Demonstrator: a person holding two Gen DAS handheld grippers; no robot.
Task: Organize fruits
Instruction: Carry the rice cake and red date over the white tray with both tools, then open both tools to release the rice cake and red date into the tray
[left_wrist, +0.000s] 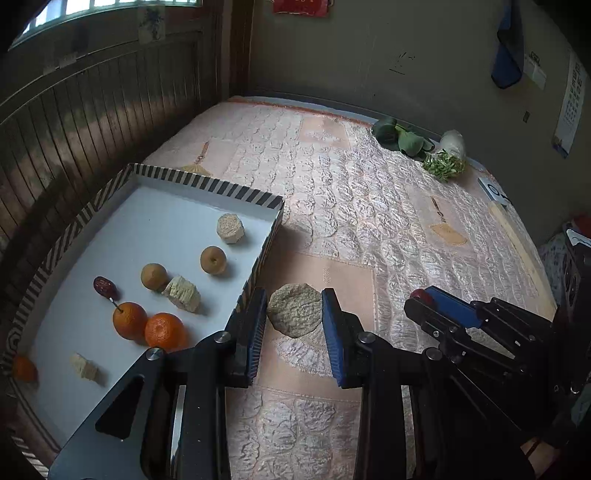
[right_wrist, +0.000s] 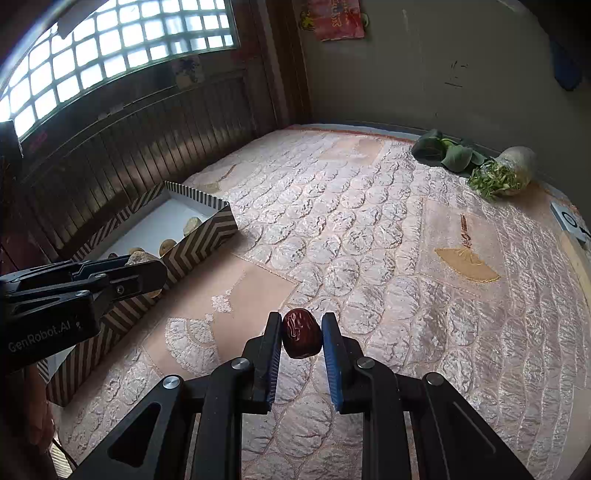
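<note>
Pinching a flat, rough, tan-grey piece (left_wrist: 294, 310) by its edges, the left gripper (left_wrist: 294, 319) holds it just beside the striped tray (left_wrist: 207, 183). The right gripper (right_wrist: 301, 334) clamps a wrinkled dark-red date (right_wrist: 301, 333) above the quilted cover (right_wrist: 369, 229). Only the left view shows the tray's floor: oranges (left_wrist: 164, 330), two brown round fruits (left_wrist: 213, 259), pale chunks (left_wrist: 181, 292), another date (left_wrist: 102, 286).

right gripper (right_wrist: 301, 334) clamped on red date (right_wrist: 301, 334), left gripper (right_wrist: 147, 271) by striped box (right_wrist: 201, 240)
</note>
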